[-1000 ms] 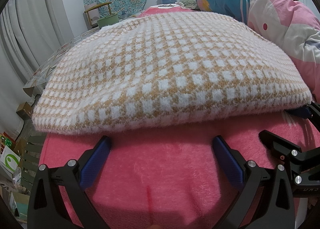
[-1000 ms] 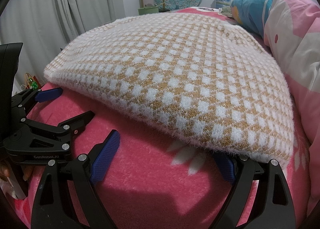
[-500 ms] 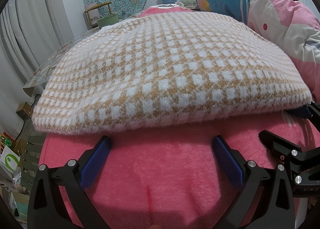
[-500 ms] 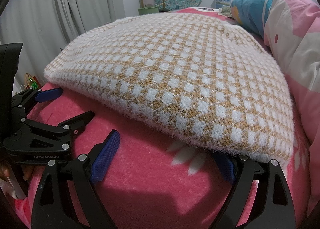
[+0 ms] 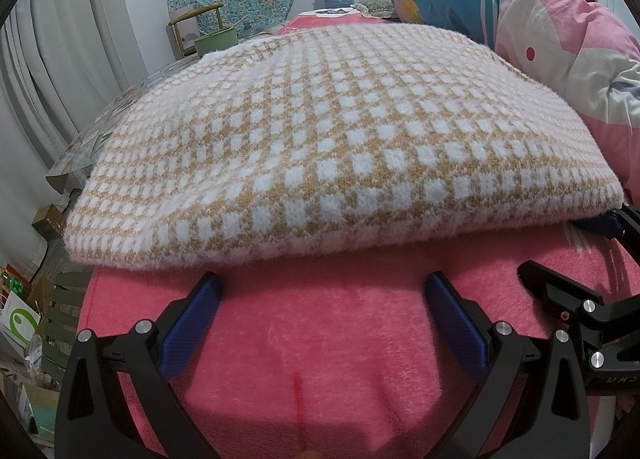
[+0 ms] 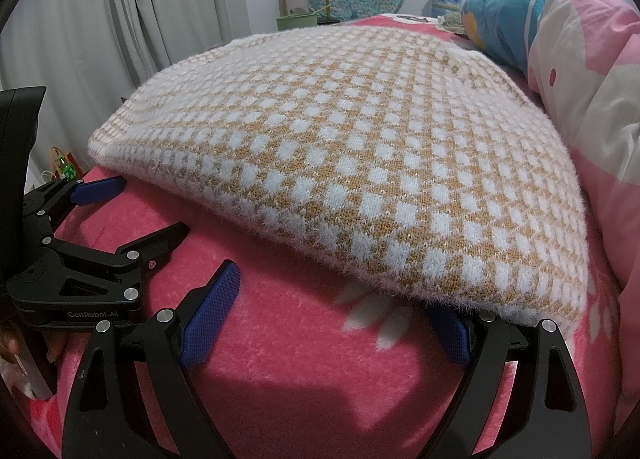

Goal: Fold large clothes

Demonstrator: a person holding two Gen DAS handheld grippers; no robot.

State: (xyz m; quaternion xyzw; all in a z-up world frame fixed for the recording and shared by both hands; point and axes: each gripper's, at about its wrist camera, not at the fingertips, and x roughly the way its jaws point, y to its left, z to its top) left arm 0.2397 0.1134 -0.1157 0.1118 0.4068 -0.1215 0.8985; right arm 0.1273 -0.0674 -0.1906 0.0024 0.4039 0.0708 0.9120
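Observation:
A folded tan-and-white checked knit sweater (image 5: 340, 147) lies flat on a pink fleece blanket (image 5: 320, 331); it also shows in the right wrist view (image 6: 360, 163). My left gripper (image 5: 320, 291) is open and empty, just short of the sweater's near edge. My right gripper (image 6: 340, 299) is open, its right fingertip tucked under the sweater's near right corner. Each gripper shows in the other's view: the right one (image 5: 568, 259) at the sweater's right corner, the left one (image 6: 132, 211) at its left edge.
A rolled pink and teal quilt (image 5: 540, 43) lies along the right side of the bed. A chair with a green pot (image 5: 214, 41), grey curtains (image 6: 120, 19) and a hanging floral cloth stand beyond. Boxes and clutter (image 5: 24, 319) sit on the floor at left.

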